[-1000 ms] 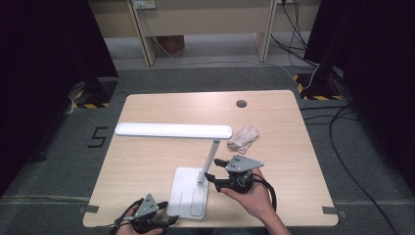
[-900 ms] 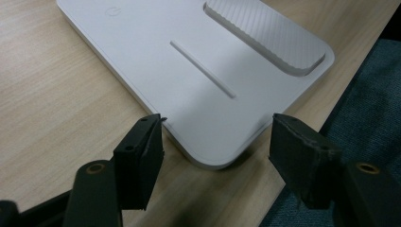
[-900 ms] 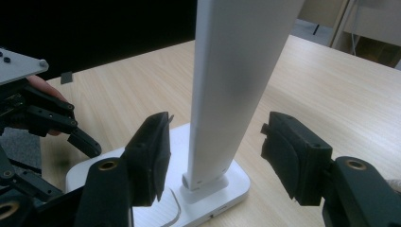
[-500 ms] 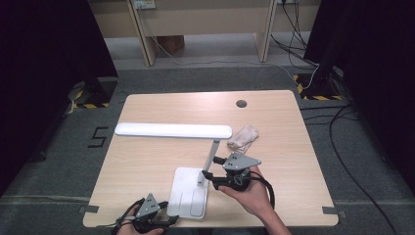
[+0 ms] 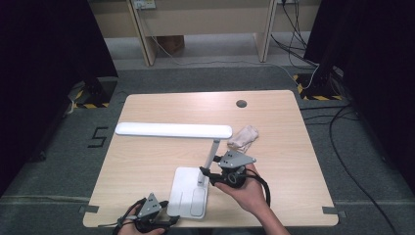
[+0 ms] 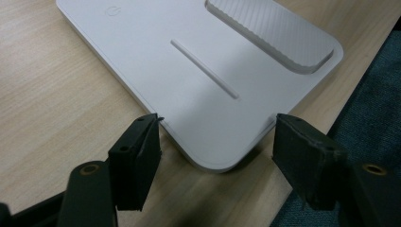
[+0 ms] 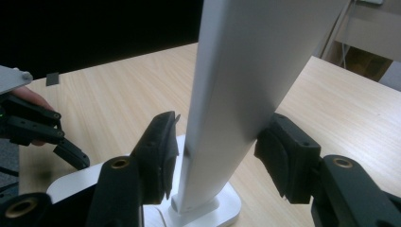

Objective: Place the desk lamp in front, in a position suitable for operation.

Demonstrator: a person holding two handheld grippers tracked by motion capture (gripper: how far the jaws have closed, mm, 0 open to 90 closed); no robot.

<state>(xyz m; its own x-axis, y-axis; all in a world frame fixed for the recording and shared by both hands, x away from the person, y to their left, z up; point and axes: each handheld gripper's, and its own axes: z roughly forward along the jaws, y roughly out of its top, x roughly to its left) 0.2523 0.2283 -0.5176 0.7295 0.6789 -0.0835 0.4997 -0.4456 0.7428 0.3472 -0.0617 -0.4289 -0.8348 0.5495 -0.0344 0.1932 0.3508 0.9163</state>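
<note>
In the right gripper view your right gripper [image 7: 217, 151] straddled the lamp arm [image 7: 246, 94], whose top ran out of frame; its jaws had just been closing, one pad touching, the other barely clear. In the left gripper view your left gripper [image 6: 215, 151] stood open around the lamp base [image 6: 189, 71] corner, ungripped. At centre right of the high view, a cloth [image 5: 243, 138] lay on the table [image 5: 147, 166] behind the lamp head [image 5: 173, 129].

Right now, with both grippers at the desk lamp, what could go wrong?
The right gripper has been closing around the lamp arm; one pad looks short of it, so the grip may slip. The lamp base sits near the table edge, with the left gripper open around its corner, so it could tip off.
</note>
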